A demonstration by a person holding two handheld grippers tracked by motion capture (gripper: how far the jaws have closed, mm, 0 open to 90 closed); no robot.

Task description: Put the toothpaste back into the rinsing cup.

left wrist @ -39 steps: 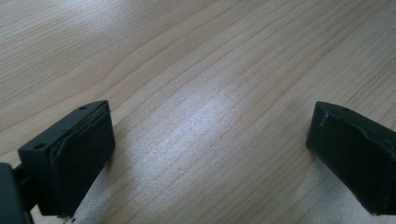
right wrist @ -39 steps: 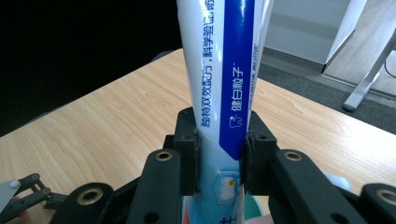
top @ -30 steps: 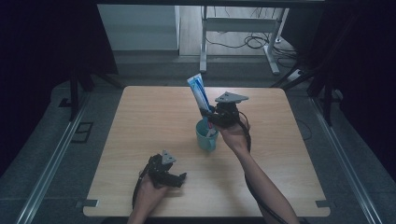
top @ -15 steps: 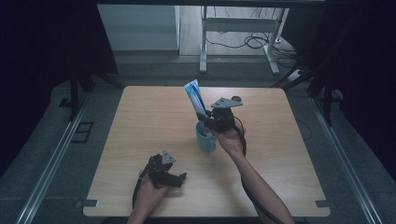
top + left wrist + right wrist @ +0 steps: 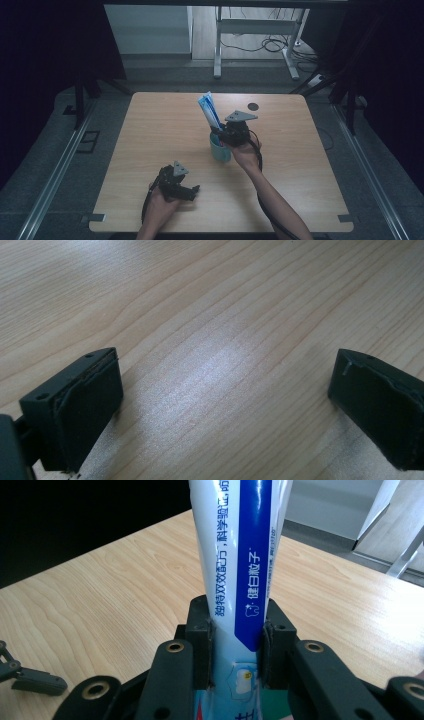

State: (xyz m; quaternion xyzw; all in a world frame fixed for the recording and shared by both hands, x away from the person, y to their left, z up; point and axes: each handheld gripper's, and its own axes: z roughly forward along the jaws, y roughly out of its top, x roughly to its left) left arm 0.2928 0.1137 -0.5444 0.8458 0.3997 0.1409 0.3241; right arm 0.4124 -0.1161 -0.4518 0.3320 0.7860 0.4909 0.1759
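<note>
A white and blue toothpaste tube [image 5: 207, 109] stands nearly upright, leaning up and to the left, with my right gripper [image 5: 222, 133] shut on its lower part. In the right gripper view both pads press the tube [image 5: 235, 555] from either side, right gripper [image 5: 235, 647]. Directly beneath it stands a teal cup [image 5: 219, 150], and the tube's lower end is at the cup's mouth. My left gripper [image 5: 194, 192] rests on the table near the front edge. Its jaws stand wide open over bare wood, left gripper [image 5: 225, 400].
The wooden table [image 5: 150, 130] has a small dark round spot [image 5: 253, 106] near its far edge. Behind the table a white desk frame [image 5: 255, 30] stands over loose cables on the floor. Metal rails run along both sides of the table.
My right gripper has sunk with the toothpaste tube, bringing its lower end down to the teal cup. The left gripper has stayed where it was.
</note>
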